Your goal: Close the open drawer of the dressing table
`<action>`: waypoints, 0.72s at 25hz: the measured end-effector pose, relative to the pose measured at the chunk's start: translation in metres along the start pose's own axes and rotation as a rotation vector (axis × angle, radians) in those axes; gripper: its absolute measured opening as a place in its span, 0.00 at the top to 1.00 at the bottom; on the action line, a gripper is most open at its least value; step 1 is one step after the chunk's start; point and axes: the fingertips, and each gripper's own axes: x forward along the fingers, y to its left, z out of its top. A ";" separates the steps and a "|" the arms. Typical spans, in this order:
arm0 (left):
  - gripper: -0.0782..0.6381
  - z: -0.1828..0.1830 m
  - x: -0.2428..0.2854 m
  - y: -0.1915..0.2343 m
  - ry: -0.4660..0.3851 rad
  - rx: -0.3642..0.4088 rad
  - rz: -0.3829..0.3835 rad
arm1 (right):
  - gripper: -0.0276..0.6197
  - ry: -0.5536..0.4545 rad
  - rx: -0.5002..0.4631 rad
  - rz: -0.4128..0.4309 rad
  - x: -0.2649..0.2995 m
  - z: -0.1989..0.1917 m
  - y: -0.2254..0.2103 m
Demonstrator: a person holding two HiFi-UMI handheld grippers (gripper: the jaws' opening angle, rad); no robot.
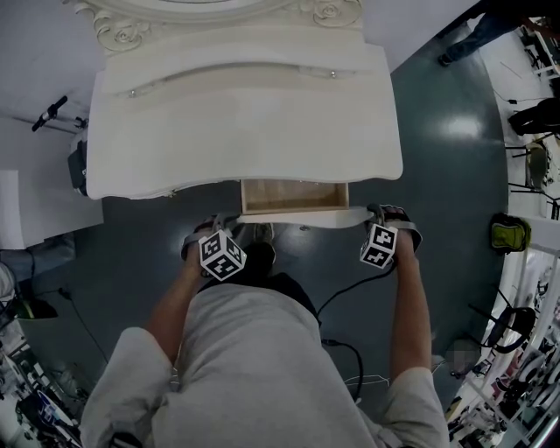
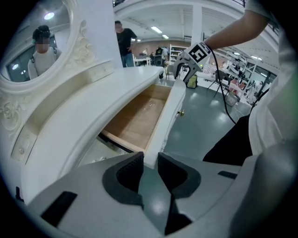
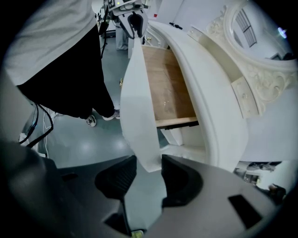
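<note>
– Grey-top person (image 1: pixel 254 367) is up close. Drawer (image 1: pixel 293 194) shut yet?
– Nope, it's still out, at their 12 o'clock, under the dressing table (image 1: pixel 245 131) top. L gripper (image 2: pixel 149 160) at 11, R gripper (image 3: pixel 149 163) at 1, each pinching an end of the drawer front (image 1: pixel 297 216). Whole push is left, I think.

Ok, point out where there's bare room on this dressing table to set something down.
The tabletop is bare from the mirror base to its front edge. The wooden bottom of the open drawer is empty too. Crowded: the drawer front, with the left tongs and right tongs clamped on its two ends and the person standing close behind it.
</note>
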 end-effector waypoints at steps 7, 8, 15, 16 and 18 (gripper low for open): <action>0.75 0.003 0.003 0.007 0.002 0.001 -0.006 | 0.69 -0.003 0.015 -0.020 0.004 0.000 -0.007; 0.75 0.003 0.003 0.008 0.003 0.002 -0.006 | 0.69 -0.001 0.014 -0.021 0.004 0.000 -0.008; 0.75 0.006 0.006 0.013 -0.004 -0.005 -0.007 | 0.69 0.003 0.010 -0.026 0.005 -0.001 -0.014; 0.75 0.006 0.006 0.014 -0.005 -0.005 -0.005 | 0.69 0.006 0.012 -0.019 0.006 -0.002 -0.013; 0.75 0.006 0.006 0.014 -0.005 -0.004 -0.004 | 0.69 0.008 0.011 -0.022 0.007 -0.002 -0.014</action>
